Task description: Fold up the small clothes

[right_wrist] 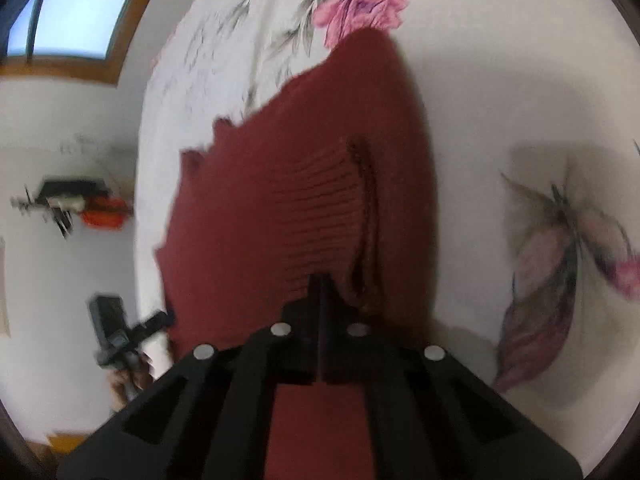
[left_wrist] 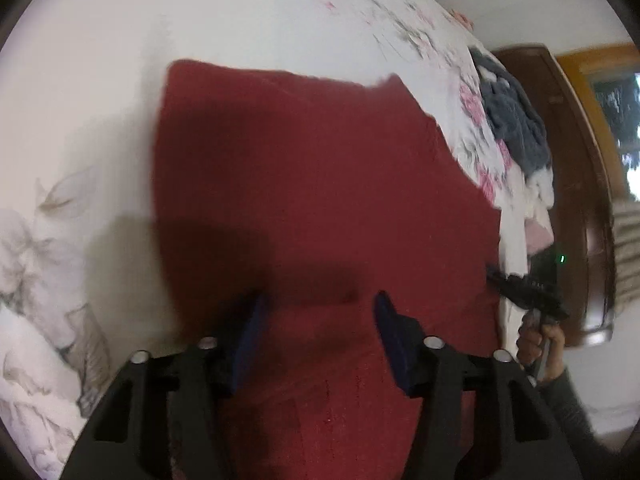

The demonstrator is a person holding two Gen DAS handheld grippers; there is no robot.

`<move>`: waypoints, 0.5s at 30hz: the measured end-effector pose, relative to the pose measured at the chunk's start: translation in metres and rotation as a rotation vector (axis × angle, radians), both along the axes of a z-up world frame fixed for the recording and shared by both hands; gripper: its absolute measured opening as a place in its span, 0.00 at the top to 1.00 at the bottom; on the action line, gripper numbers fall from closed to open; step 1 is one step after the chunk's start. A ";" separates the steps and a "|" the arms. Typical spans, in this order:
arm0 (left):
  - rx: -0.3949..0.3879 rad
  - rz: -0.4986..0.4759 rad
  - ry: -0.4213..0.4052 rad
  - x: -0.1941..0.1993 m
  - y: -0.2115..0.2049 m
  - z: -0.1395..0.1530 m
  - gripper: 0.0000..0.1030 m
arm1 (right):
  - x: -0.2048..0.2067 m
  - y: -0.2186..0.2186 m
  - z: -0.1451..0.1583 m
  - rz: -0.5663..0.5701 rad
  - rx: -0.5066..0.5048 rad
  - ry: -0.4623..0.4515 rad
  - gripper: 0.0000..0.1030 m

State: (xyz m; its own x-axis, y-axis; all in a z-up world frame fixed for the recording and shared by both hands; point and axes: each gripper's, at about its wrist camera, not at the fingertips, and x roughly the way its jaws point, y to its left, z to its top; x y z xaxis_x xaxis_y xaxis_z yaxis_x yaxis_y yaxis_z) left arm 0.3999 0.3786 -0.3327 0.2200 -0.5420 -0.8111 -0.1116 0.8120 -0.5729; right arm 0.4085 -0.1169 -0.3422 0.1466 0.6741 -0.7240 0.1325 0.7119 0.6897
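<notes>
Between the spread fingers of the left gripper (left_wrist: 320, 320), nothing is held; it hovers over the dark red knit garment (left_wrist: 320, 184) lying flat on the floral bedsheet (left_wrist: 100, 60). Right gripper (right_wrist: 320, 284) is pinched onto the garment's ribbed edge. Motion blur softens both views. Grey clothes pile (left_wrist: 512, 120) near the wooden headboard (left_wrist: 568, 168); window (right_wrist: 72, 16) beyond.

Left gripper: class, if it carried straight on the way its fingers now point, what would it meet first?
Most likely the dark red knitted garment. The left gripper is open, its blue pads apart over the cloth, which fills the view ahead. Beyond lies the floral bedsheet. Depth is unclear in the blur.
</notes>
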 end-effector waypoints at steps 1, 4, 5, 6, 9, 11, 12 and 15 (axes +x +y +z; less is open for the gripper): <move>-0.021 0.004 -0.019 -0.002 -0.001 0.006 0.45 | -0.004 0.004 0.008 0.008 0.014 -0.026 0.82; -0.054 -0.054 -0.060 -0.009 -0.013 0.018 0.37 | -0.010 0.022 0.011 0.085 -0.029 -0.049 0.69; 0.013 -0.070 -0.015 -0.010 -0.017 0.007 0.38 | -0.010 0.025 -0.001 0.102 -0.064 -0.017 0.80; 0.038 -0.065 0.025 -0.008 -0.016 -0.003 0.44 | -0.010 0.024 -0.006 0.096 -0.079 -0.002 0.87; -0.009 0.037 0.030 -0.019 -0.002 0.009 0.40 | -0.016 0.015 0.010 0.068 -0.071 0.020 0.78; -0.031 0.040 -0.025 -0.039 0.001 0.036 0.33 | -0.035 0.007 0.039 0.123 -0.081 -0.030 0.48; -0.059 0.034 -0.034 -0.052 0.002 0.046 0.30 | -0.045 0.003 0.045 0.143 -0.083 -0.026 0.45; -0.121 -0.016 -0.003 -0.107 0.007 0.064 0.24 | -0.099 -0.027 0.049 0.192 -0.078 0.042 0.43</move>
State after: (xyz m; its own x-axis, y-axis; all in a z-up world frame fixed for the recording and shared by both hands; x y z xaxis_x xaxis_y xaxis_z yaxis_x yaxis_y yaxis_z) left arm 0.2927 0.3856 -0.2684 0.2126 -0.6395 -0.7388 -0.0974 0.7384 -0.6673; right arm 0.3100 -0.1435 -0.2932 -0.0106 0.6283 -0.7779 0.0173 0.7779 0.6281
